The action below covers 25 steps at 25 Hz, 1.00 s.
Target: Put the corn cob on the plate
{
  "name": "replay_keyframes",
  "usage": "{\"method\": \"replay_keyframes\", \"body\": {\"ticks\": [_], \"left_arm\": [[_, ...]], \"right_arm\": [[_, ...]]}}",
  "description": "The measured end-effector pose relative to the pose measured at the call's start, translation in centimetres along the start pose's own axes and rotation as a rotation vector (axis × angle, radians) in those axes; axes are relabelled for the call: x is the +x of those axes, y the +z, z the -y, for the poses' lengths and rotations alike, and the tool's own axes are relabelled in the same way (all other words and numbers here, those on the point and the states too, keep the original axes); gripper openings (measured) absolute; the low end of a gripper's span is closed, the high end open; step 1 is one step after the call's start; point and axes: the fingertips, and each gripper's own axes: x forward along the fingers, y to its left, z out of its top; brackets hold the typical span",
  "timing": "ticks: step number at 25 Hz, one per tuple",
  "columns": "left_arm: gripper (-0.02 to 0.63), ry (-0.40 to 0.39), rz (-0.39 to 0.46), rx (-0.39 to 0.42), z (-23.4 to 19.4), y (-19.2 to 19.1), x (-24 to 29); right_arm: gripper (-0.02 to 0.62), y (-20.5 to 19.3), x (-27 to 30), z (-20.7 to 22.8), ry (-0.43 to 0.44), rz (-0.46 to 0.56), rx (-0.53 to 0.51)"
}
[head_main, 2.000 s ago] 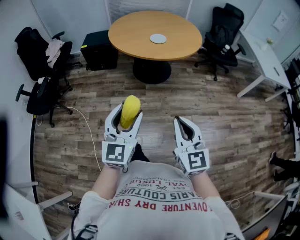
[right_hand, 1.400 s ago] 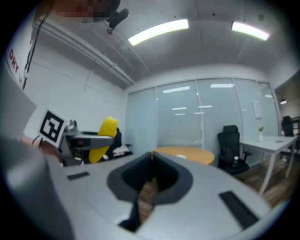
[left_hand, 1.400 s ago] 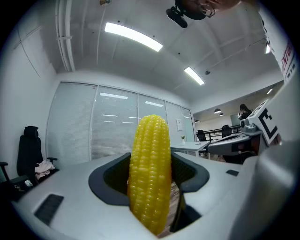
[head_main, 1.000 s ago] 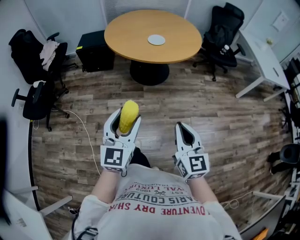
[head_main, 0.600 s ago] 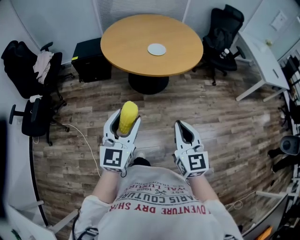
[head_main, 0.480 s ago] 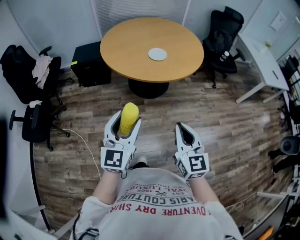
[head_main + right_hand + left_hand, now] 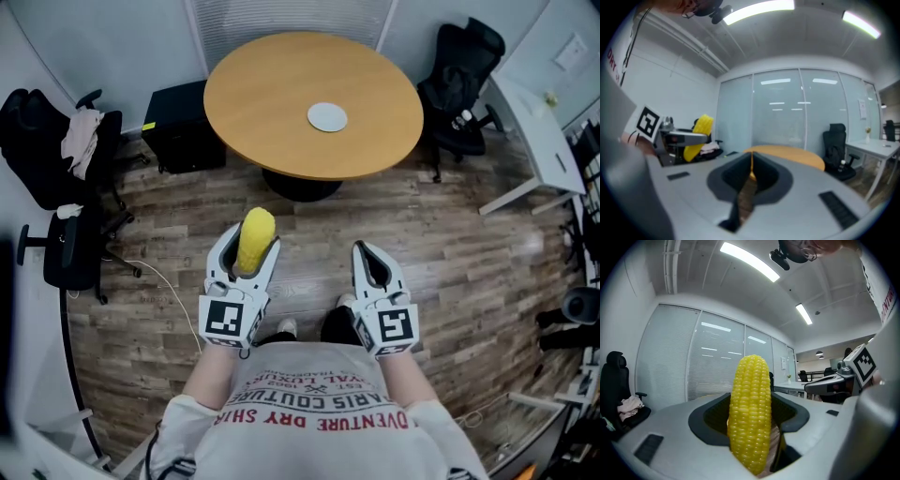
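Left claw (image 7: 251, 249) grips corn (image 7: 255, 236), butt end hidden between the jaws; long axis along claw, tip toward table (image 7: 272, 89). Right claw (image 7: 369, 259) closed, empty.

**A:** what's the person wearing in this one?

**B:** they're wearing a white T-shirt (image 7: 323, 380) with short sleeves (image 7: 184, 412). Red and black lettering (image 7: 323, 413) is running across the chest in curved rows, and it's showing upside down from the head view. A dark trouser leg (image 7: 336, 325) is peeking out past the hem.

**A:** and the hand rigs?

**B:** the left gripper (image 7: 249, 240) and right gripper (image 7: 369, 253) are both sporting smooth light-grey shells. Each one is carrying a marker cube (image 7: 228, 322) with a black-and-white square pattern. The fingers (image 7: 221, 253) are looking pale outside, with dark grey lining the inner hollow.
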Motion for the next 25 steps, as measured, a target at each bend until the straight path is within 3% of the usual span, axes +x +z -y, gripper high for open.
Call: {"method": "replay_keyframes", "body": {"ticks": [6,12,20,25], "left_arm": [[0.285,0.060,0.010,0.030,-0.9,0.2,4.9],[0.285,0.130,0.029,0.054,0.0,1.4,12.5],[0.285,0.195,0.025,0.025,2.6,1.8,23.8],[0.285,0.236,0.017,-0.019,3.2,0.5,28.6]], "right_arm": [[0.029,0.7,4.5,4.1,0.057,0.048,0.007],[0.029,1.8,10.2,11.0,0.144,0.073,-0.004],[0.029,2.5,17.3,22.0,0.227,0.061,-0.037],[0.029,1.1,20.0,26.1,0.266,0.025,-0.055]]}}
